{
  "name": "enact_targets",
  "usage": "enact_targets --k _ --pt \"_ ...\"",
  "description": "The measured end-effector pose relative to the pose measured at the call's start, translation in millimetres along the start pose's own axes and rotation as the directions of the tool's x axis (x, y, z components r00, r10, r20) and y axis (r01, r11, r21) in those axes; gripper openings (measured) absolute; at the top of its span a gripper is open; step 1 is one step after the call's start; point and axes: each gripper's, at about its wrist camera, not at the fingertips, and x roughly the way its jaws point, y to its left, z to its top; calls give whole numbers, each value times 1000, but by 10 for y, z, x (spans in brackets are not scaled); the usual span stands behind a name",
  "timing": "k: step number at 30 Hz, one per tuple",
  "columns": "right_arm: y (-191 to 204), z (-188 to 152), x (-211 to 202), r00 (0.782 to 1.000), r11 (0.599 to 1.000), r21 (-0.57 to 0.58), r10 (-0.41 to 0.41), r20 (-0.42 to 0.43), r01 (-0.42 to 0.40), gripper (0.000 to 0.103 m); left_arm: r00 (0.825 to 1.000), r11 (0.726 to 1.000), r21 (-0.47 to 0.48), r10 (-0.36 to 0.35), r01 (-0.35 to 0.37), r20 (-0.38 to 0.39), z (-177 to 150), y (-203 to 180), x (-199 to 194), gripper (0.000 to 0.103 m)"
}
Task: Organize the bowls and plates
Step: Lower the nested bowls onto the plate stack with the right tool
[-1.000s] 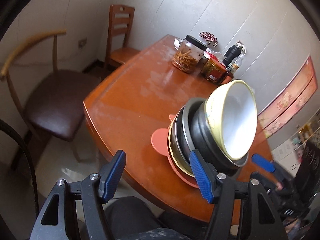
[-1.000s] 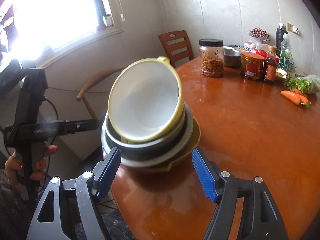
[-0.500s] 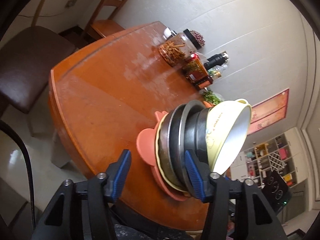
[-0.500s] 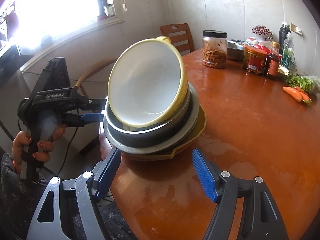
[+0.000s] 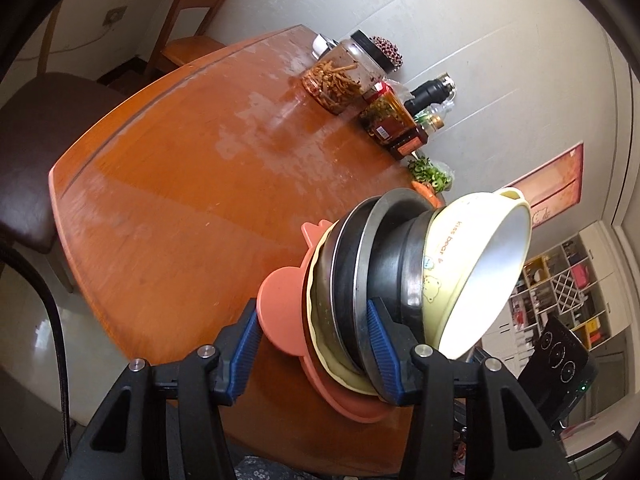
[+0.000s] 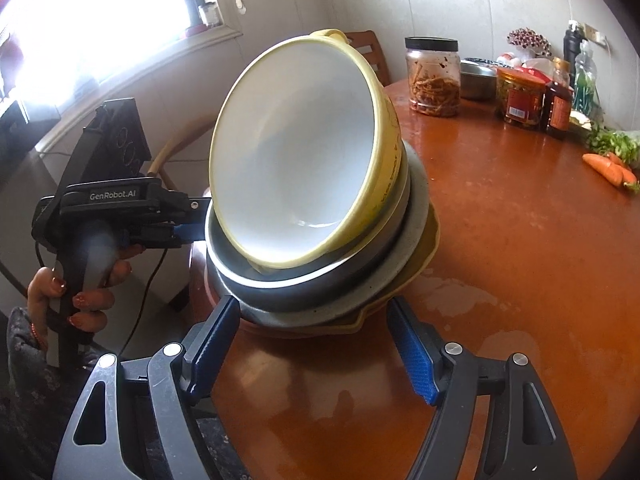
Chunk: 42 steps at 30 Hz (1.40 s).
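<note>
A stack of dishes stands at the table's (image 5: 180,160) near edge. From the bottom it holds a pink plate (image 5: 280,300), a yellow plate (image 6: 428,240), a steel plate (image 5: 352,248) and a dark steel bowl (image 5: 392,256). On top a yellow bowl (image 6: 296,152) with a white inside leans over. My left gripper (image 5: 314,312) comes in from the side. Its jaws are closing on the plate rims and both pads touch them. My right gripper (image 6: 312,312) is open and widening slightly, with the stack's near rim between its fingertips.
Jars (image 6: 432,76), bottles, a steel bowl (image 6: 476,76), greens and carrots (image 6: 610,166) line the table's far side by the wall. A dark padded chair (image 5: 40,140) and a wooden chair (image 5: 192,12) stand beyond the table. A person's hand (image 6: 80,292) holds the left gripper.
The left gripper has moved in and down to the stack and narrowed its jaws around the plate rims. The right gripper has sunk closer to the stack's near rim.
</note>
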Motion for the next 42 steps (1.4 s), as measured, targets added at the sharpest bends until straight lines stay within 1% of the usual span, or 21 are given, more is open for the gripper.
enact_targets --k 5,12,16,22,25,33,39,42 --pt "-168 19 -6 1000 1000 32 1 4 -1 77 1000 999 32 15 -14 -27 71 -140 181 52" --pt "-516 3 -127 999 997 73 -28 17 27 77 997 996 82 31 -25 -66 139 -431 504 52" --pt "-771 -55 -236 999 992 116 -43 24 40 77 995 993 117 34 -23 -93 167 -649 727 52" --pt "-1131 -165 -439 997 982 174 -72 29 66 77 988 986 163 46 -22 -145 205 -1039 1167 52" --pt "-1306 -202 -547 995 977 192 -98 30 90 77 986 983 182 45 -15 -161 201 -1209 1344 52" --pt "-1623 -302 -822 984 956 242 -178 22 167 77 983 970 243 56 -12 -175 173 -1598 1691 52" --pt "-1742 -357 -936 979 946 260 -206 15 195 77 985 960 278 77 -31 -157 146 -1767 1790 52" --pt "-1763 -360 -951 978 944 266 -207 16 195 77 985 957 286 87 -41 -149 148 -1801 1804 52"
